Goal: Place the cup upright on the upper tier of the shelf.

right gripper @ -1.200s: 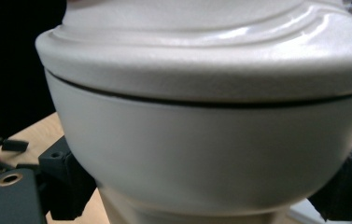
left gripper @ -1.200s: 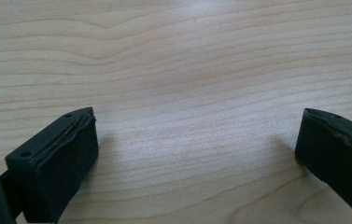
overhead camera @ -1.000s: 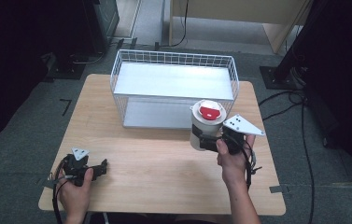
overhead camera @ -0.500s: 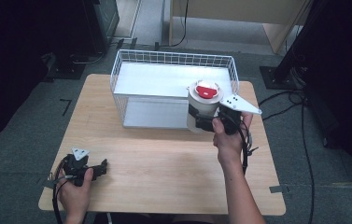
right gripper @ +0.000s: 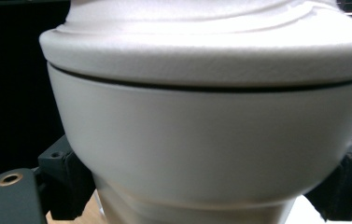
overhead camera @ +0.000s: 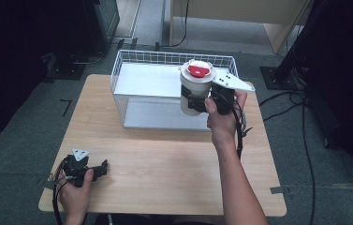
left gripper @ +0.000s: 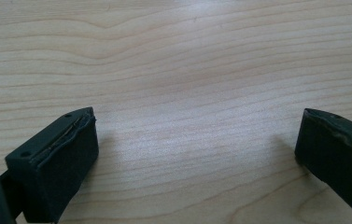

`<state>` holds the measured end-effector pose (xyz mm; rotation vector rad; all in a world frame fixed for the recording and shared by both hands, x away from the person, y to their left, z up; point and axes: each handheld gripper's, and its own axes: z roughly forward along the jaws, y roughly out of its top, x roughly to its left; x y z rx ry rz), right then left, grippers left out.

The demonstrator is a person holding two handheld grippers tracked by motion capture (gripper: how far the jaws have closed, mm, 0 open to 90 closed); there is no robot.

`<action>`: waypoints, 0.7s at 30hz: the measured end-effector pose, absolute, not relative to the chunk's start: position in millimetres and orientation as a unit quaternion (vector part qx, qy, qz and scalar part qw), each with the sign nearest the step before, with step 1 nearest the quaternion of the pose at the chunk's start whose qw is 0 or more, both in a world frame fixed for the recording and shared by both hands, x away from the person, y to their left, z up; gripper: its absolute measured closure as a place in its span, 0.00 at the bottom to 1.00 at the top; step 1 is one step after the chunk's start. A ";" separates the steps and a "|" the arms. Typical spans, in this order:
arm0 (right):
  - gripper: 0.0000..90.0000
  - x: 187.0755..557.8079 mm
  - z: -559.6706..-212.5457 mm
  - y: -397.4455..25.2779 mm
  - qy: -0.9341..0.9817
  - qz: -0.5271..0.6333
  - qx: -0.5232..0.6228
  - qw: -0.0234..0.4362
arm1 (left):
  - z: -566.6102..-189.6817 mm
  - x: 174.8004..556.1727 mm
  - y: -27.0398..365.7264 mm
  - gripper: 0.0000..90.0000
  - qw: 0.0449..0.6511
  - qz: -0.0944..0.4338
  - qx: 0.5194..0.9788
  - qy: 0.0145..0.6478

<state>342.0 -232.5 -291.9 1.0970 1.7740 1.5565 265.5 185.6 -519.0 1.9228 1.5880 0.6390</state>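
A cream-white container (overhead camera: 194, 92) with a white lid and a red knob (overhead camera: 199, 70) hangs upright in the air over the front right part of the white wire basket (overhead camera: 132, 61). My right gripper (overhead camera: 197, 103) is shut on its body; in the right gripper view the container (right gripper: 211, 140) sits between the two black jaws. My left gripper (overhead camera: 100, 168) rests on the wooden table (overhead camera: 174, 164) near its front left corner, open, jaws wide apart over bare wood (left gripper: 192, 93) with nothing between them.
The basket stands at the back middle of the table and has a pale flat floor (overhead camera: 150, 79). Dark equipment and cables (overhead camera: 296, 108) lie on the grey floor around the table. Bare wood spans the table's middle and front.
My right gripper has carried the container up and toward the back left, from in front of the basket to above it. The left gripper has not moved.
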 end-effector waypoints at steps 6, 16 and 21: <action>0.13 358.3 -286.8 -226.2 0.658 0.575 0.408 0.266 | -518.9 265.5 185.6 0.00 0.279 0.238 0.717 0.592; 0.13 387.3 -280.3 -224.3 0.642 0.568 0.434 0.276 | -518.9 265.5 185.7 0.00 0.279 0.238 0.717 0.592; 0.13 399.8 -278.6 -222.9 0.638 0.563 0.443 0.282 | -519.0 265.5 185.5 0.00 0.280 0.238 0.717 0.593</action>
